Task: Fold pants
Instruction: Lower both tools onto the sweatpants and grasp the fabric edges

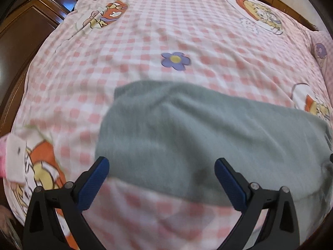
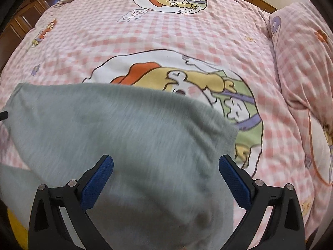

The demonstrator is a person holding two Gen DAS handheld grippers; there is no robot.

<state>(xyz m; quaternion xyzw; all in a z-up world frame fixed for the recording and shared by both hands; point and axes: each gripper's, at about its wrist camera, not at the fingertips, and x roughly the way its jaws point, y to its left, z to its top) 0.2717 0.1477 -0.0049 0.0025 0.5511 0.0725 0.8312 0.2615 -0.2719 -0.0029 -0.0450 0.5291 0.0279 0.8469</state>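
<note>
The grey-green pants (image 1: 187, 137) lie spread on a bed, on top of a pink-and-white checked duvet (image 1: 145, 31) printed with cartoon figures. In the left wrist view the pants fill the lower middle and right of the frame, and their near edge runs across the lower part, between the two blue pads. The left gripper (image 1: 162, 184) hangs just above this near edge; its jaws stand wide open and hold nothing. A purple flower print (image 1: 175, 60) with a yellow centre sits on the duvet just beyond the far edge of the pants, in the middle of the frame. Dark wooden furniture (image 1: 31, 27) stands in the upper left of the frame, beside the bed.

In the right wrist view the pants (image 2: 116, 129) cover the lower left and middle of the frame. They overlap the lower left part of a large round cartoon print (image 2: 197, 83) of a figure with an orange hat. The right gripper (image 2: 166, 181) hangs over the cloth; its jaws are also wide open and empty. A pillow (image 2: 301, 62) in the same checked cloth lies at the right edge of the frame. The pictures are a little blurred near the pants, so finer folds cannot be told.
</note>
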